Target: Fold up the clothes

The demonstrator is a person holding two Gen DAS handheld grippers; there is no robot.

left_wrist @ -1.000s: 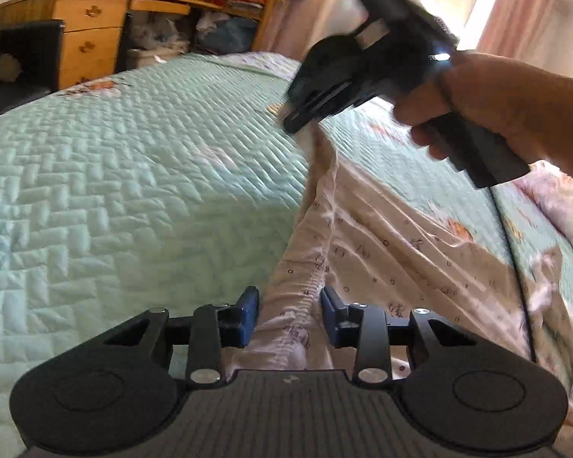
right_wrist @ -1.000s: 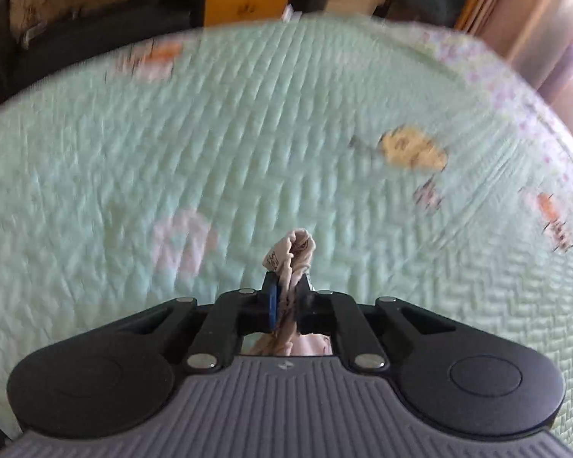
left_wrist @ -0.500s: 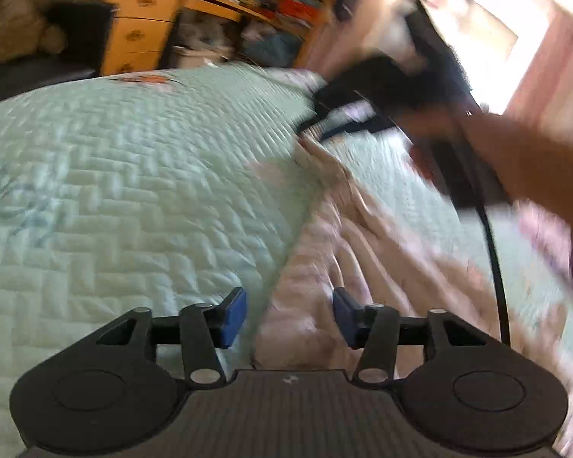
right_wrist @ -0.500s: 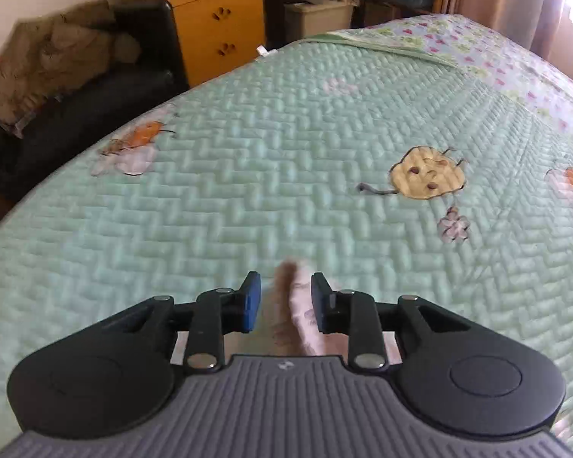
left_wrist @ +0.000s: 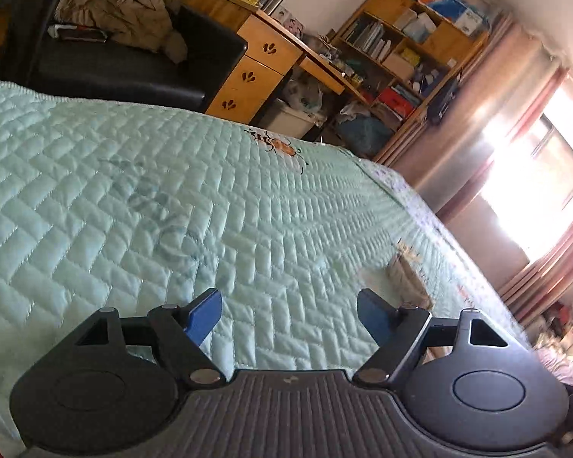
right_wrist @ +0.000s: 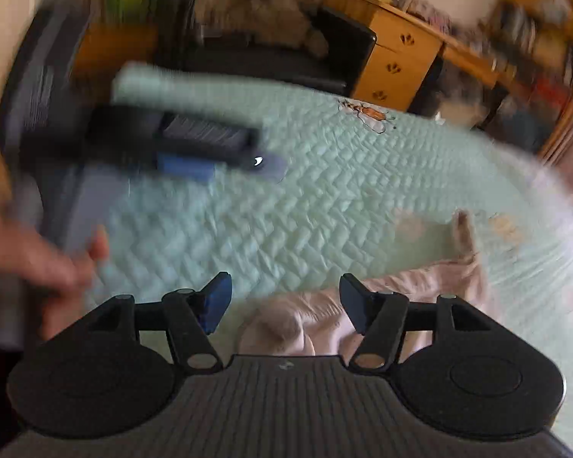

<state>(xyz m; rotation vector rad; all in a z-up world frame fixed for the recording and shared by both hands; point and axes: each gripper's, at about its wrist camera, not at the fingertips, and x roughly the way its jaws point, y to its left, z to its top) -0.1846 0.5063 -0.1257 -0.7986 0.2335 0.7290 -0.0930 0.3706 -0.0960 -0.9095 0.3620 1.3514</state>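
Left tool (left_wrist: 289, 316) and right tool (right_wrist: 285, 301): just opened wide, gripping nothing. Only in right view: pink garment (right_wrist: 420, 290) crumpled on bed (right_wrist: 324, 191).

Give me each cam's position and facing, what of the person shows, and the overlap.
Left wrist: behind the open left gripper, facing across the mint-green quilted bedspread to the yellow wooden drawer unit; no body part shows.
Right wrist: behind the open right gripper, above the crumpled pale pink garment; left hand blurred.
Shared: bedspread, drawer unit, black sofa.
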